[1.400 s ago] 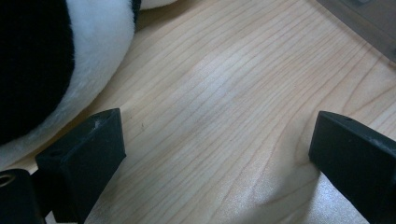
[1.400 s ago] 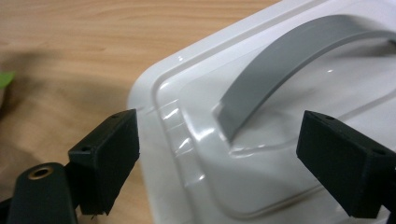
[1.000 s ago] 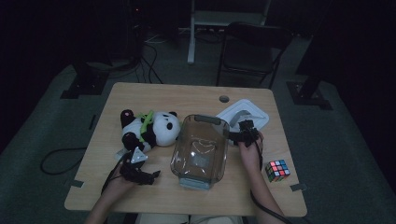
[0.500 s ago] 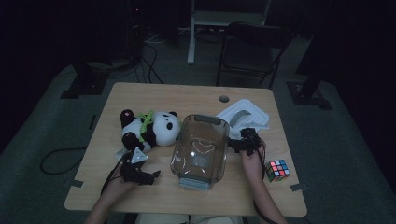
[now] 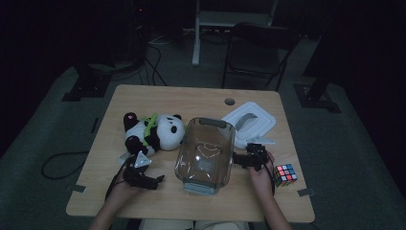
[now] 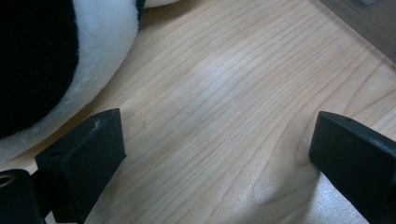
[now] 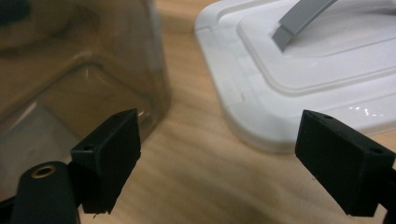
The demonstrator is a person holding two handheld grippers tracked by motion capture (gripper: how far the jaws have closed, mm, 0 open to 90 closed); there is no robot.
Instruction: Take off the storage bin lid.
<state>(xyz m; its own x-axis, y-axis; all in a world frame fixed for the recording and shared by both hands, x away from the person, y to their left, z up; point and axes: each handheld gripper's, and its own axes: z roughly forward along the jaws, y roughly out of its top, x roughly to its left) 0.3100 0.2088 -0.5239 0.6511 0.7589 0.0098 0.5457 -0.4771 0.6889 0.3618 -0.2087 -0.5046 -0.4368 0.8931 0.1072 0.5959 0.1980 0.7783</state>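
- Between the fingers of the right gripper, spread wide and holding nothing, bare wood was seen in the right gripper view, with the clear bin just beyond one jaw and the white lid beyond the other.
- The fingers of the left gripper were likewise found wide apart and empty, laid low over the table, with the plush panda close beside one jaw.
- From the high view, the clear bin was seen standing open and empty near the middle of the table's front, between the two grippers.
- The white lid was seen lying off the bin, just behind the right gripper; the plush panda lay to the bin's left, and a colour cube to the right of the right hand.
- Nothing was judged packed as yet: the lid was already off, while loading the bin and closing it appeared left to do.
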